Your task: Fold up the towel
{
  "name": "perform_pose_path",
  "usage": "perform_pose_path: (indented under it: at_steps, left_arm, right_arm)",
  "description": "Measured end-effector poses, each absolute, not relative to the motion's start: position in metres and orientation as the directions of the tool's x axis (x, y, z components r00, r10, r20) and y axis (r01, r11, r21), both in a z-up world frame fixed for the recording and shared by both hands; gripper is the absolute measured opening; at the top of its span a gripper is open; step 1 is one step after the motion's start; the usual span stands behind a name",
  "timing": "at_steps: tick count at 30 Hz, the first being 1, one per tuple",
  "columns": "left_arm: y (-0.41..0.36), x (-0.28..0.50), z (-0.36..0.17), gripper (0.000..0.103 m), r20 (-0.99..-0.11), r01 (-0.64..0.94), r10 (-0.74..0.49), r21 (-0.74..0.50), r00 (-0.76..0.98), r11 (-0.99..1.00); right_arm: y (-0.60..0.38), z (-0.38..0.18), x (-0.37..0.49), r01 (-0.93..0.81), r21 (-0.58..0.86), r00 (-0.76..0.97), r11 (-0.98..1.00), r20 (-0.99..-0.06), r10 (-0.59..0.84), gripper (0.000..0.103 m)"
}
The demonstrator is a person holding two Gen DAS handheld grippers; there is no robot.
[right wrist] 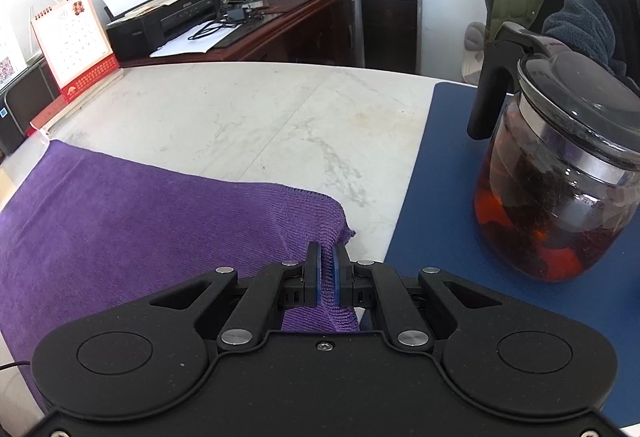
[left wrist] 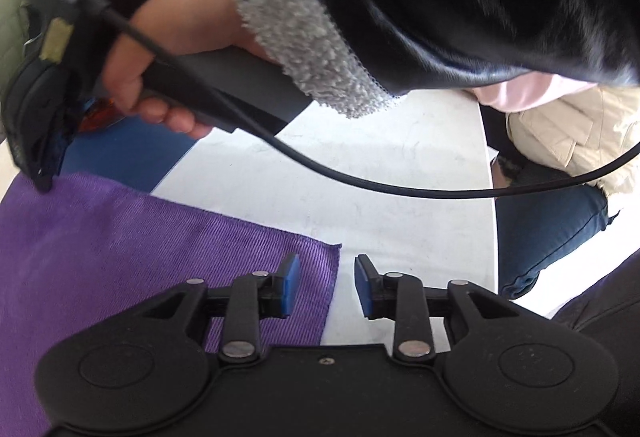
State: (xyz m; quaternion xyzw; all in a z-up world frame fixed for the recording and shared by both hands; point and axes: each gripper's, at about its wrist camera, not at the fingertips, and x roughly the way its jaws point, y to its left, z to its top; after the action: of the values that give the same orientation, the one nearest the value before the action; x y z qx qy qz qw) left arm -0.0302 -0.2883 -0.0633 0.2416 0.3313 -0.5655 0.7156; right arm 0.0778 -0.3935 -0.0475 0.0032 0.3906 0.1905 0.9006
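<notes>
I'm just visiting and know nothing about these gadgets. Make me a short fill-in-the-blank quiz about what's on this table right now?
1. The towel being folded is ____ in colour.
2. The right gripper has its fingers shut on the ____.
3. The glass teapot stands on a ____ mat.
4. The left gripper has its fingers ____, with nothing pinched between them.

Missing words: purple; towel; blue; open

Right gripper (right wrist: 327, 273): clamped on purple towel (right wrist: 120, 229) corner. Towel: table's (right wrist: 240, 117) left side. Glass teapot (right wrist: 560, 173): blue mat (right wrist: 436, 197), right edge. Calendar (right wrist: 74, 41): far-left corner.
</notes>
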Motion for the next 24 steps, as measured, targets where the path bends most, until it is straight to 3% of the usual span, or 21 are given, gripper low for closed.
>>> perform_pose_path:
  at_steps: [17,24]
  left_arm:
    - [-0.3,-0.022,-0.077,0.029,-0.774,0.97,-0.612,0.015,0.165,0.242]
    - [-0.293,-0.009,-0.076,0.009,-0.775,0.959,-0.609,-0.014,0.168,0.283]
  right_arm:
    - [-0.407,-0.055,0.083,-0.342,0.204,0.615,0.917,-0.69,0.383,0.005]
    - [-0.408,-0.056,0.081,-0.332,0.208,0.621,0.92,-0.686,0.38,0.005]
